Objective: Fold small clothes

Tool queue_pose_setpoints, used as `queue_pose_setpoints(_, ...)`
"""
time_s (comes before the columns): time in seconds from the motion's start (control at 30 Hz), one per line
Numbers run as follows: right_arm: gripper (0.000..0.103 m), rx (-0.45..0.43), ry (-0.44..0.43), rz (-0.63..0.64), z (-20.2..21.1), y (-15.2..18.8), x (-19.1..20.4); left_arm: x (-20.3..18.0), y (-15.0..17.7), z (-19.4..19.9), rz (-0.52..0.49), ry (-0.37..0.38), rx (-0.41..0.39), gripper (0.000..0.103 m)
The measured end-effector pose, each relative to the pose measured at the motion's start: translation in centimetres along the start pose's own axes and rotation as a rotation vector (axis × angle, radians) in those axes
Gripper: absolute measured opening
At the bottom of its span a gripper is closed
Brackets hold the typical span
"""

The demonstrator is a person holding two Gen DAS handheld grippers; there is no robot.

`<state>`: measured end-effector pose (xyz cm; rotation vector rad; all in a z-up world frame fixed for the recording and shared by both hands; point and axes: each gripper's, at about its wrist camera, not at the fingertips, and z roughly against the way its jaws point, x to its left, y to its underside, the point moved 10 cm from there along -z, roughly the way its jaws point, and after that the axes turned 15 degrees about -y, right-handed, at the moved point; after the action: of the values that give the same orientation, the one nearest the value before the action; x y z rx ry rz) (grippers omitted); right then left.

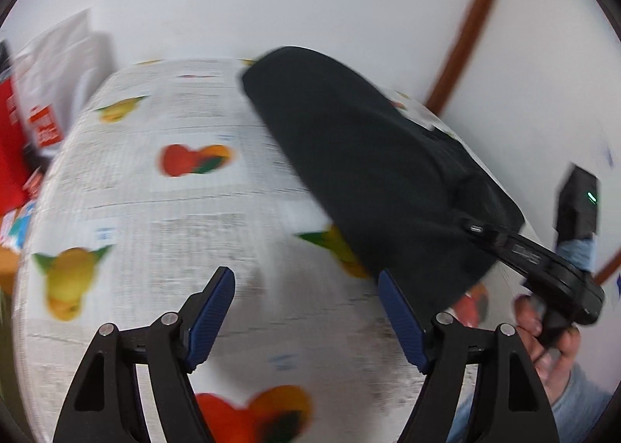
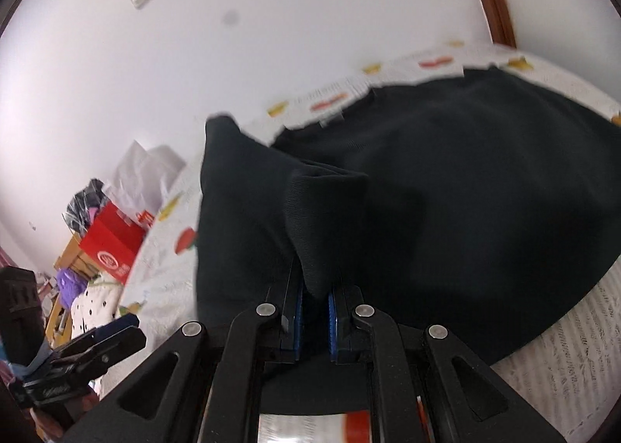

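Right gripper (image 2: 315, 297) clamped on a bunched fold of the dark garment (image 2: 446, 186) — lifted off the fruit-print cloth (image 2: 562, 361) on the desk. Rest of garment spread across that cloth, toward the white wall (image 2: 271, 16). Left gripper (image 1: 306, 287) released, pads apart, nothing between — just beside the garment's near edge, above the same cloth. Red bag (image 2: 112, 245) beyond the cloth's left end.
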<state>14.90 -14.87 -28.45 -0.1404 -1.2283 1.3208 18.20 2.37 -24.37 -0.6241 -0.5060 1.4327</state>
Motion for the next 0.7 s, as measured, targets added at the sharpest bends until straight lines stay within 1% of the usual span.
queue_pose_setpoints(0.03, 0.009, 0.007, -0.005, 0.0, 0.1, 0.1, -0.3, -0.9, 0.2, -0.1, -0.018, 0.008, 0.004, 0.078)
queue_pose_setpoints(0.17, 0.009, 0.026, -0.038, 0.017, 0.3, 0.0, -0.3, -4.5, 1.5, -1.0, -0.087, 0.036, 0.03, 0.079)
queue_pose_setpoints(0.3, 0.009, 0.033, -0.062, 0.023, 0.6, -0.2, -0.4, -7.2, 2.4, -2.1, -0.141, 0.017, 0.046, 0.079)
queue_pose_setpoints(0.37, 0.009, 0.032, -0.075, 0.025, 0.8, -0.3, -0.2, -8.0, 2.6, -2.6, -0.166, -0.019, 0.045, 0.079)
queue_pose_setpoints(0.47, 0.009, 0.028, -0.101, 0.032, 0.9, -0.7, 0.2, -8.5, 3.0, -4.0, -0.198, -0.114, 0.057, 0.079)
queue_pose_setpoints(0.5, 0.009, 0.026, -0.106, 0.036, 1.0, -0.8, 0.3, -8.5, 3.0, -4.2, -0.205, -0.138, 0.045, 0.082)
queue_pose_setpoints(0.53, 0.009, 0.024, -0.111, 0.041, 1.1, -0.9, 0.4, -8.6, 2.9, -4.2, -0.214, -0.159, 0.031, 0.082)
queue_pose_setpoints(0.63, 0.009, 0.023, -0.122, 0.066, 1.5, -1.3, 0.7, -8.5, 2.8, -4.2, -0.188, -0.166, 0.032, 0.082)
queue_pose_setpoints(0.7, 0.008, 0.022, -0.125, 0.086, 1.8, -1.7, 0.9, -8.5, 2.8, -4.2, -0.192, -0.182, 0.029, 0.083)
